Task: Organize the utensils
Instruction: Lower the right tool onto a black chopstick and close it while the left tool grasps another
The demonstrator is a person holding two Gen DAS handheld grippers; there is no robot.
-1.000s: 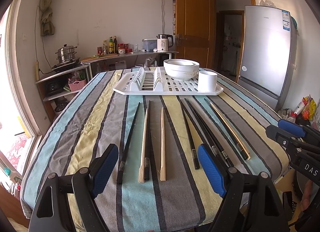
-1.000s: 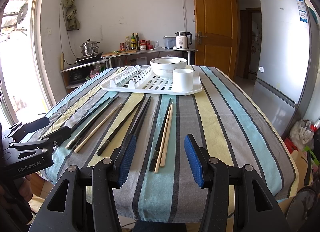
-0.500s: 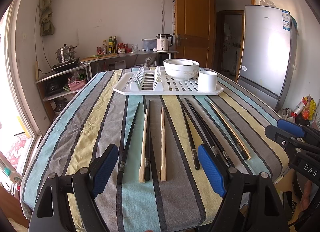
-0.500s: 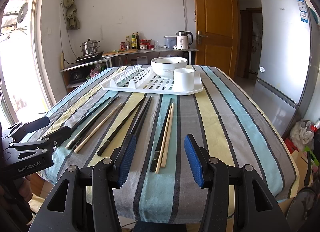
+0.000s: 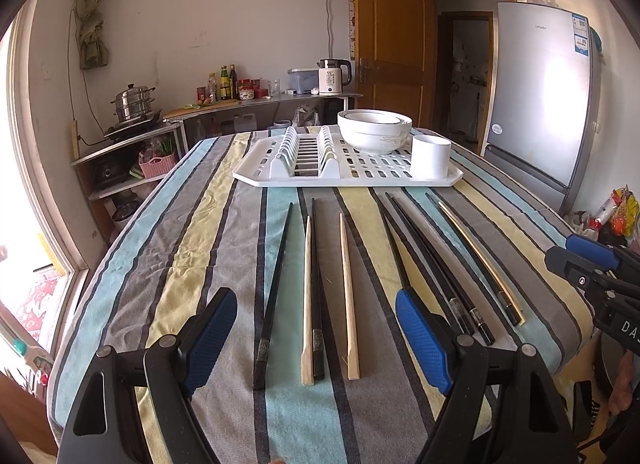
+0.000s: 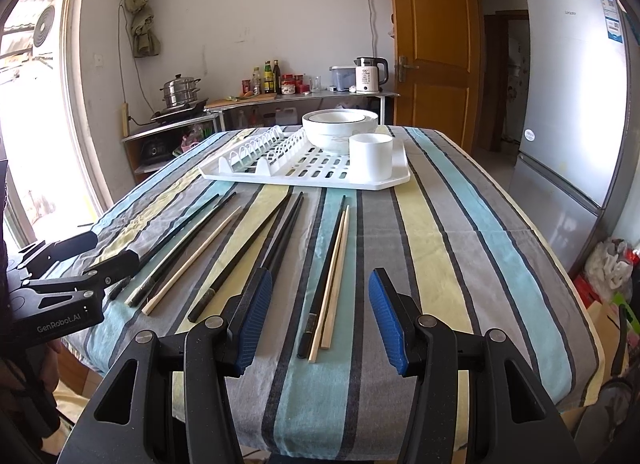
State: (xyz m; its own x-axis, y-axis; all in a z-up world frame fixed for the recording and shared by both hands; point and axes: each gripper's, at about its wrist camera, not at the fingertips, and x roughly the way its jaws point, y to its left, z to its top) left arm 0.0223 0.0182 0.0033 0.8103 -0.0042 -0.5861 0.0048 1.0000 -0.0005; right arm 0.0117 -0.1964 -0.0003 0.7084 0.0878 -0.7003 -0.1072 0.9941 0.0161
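Several chopsticks lie lengthwise on the striped tablecloth (image 5: 208, 248): black ones (image 5: 276, 284), wooden ones (image 5: 347, 296) and a gold-tipped one (image 5: 476, 256). In the right wrist view a black and wooden pair (image 6: 332, 268) lies between the fingers. A white drying rack (image 5: 352, 176) at the far end holds stacked white bowls (image 5: 374, 130) and a white cup (image 5: 430, 155). My left gripper (image 5: 316, 340) is open and empty above the near ends of the chopsticks. My right gripper (image 6: 316, 320) is open and empty at the near table edge.
A silver fridge (image 5: 544, 96) stands to the right, a wooden door (image 5: 392, 36) behind the table. A counter with a kettle (image 5: 334, 76), bottles and a steamer pot (image 5: 132, 102) lines the back wall. A window is on the left.
Both grippers have crept slightly forward over the near ends of the chopsticks. Nothing on the table has moved.
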